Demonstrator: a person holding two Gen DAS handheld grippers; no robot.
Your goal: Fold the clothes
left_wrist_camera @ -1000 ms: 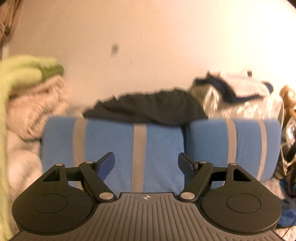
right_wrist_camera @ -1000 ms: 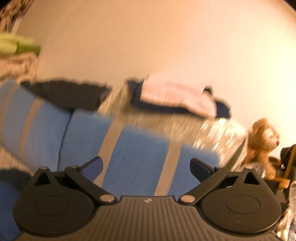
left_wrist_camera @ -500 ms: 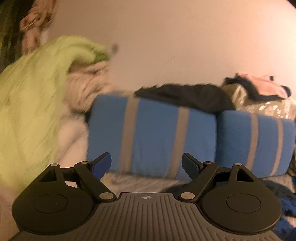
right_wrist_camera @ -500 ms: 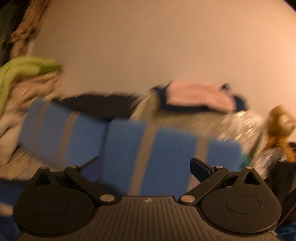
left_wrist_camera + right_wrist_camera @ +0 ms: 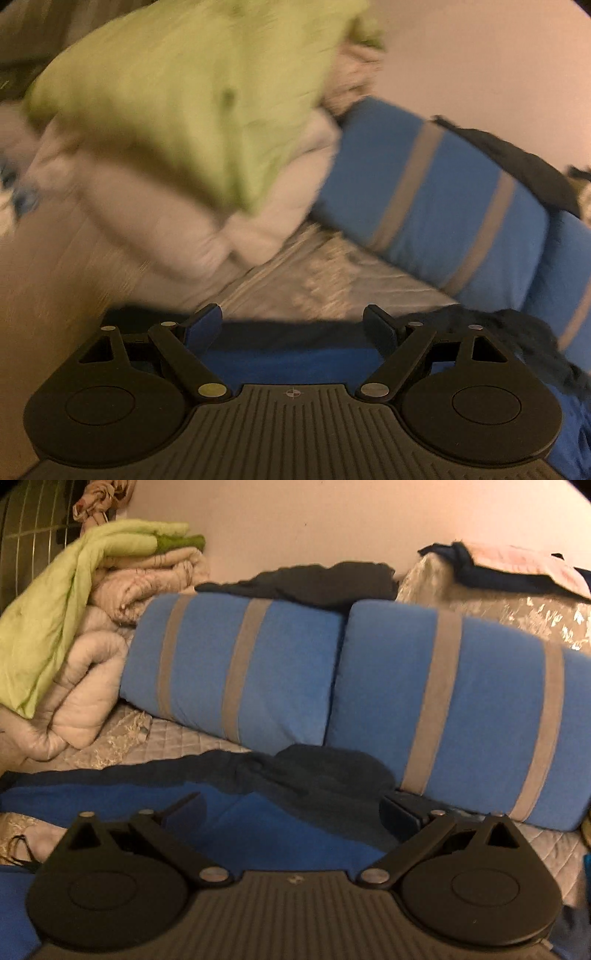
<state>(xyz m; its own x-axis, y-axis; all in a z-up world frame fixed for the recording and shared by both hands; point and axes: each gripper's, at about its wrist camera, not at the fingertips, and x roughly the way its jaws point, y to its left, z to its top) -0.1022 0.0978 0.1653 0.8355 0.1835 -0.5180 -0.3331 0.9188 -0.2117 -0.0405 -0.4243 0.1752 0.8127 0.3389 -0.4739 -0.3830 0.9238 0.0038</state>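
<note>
A blue garment with a dark navy part (image 5: 258,823) lies spread on the quilted bed in front of the pillows; it also shows in the left wrist view (image 5: 291,354). My left gripper (image 5: 293,326) is open and empty, low over the garment's far edge at its left end. My right gripper (image 5: 291,810) is open and empty, over the garment near its dark collar area (image 5: 332,771). Whether the fingertips touch the cloth I cannot tell.
Two blue pillows with grey stripes (image 5: 236,668) (image 5: 480,709) lean at the back. A pile of beige quilts (image 5: 96,686) with a green sheet (image 5: 44,627) stands at the left. A dark cloth (image 5: 317,581) and pink clothes (image 5: 517,565) lie behind the pillows.
Both grippers have dropped from facing the wall and pillows down toward the bed. The left view swung left and tilted. The blue garment has come into view under both. Jaws stayed open.
</note>
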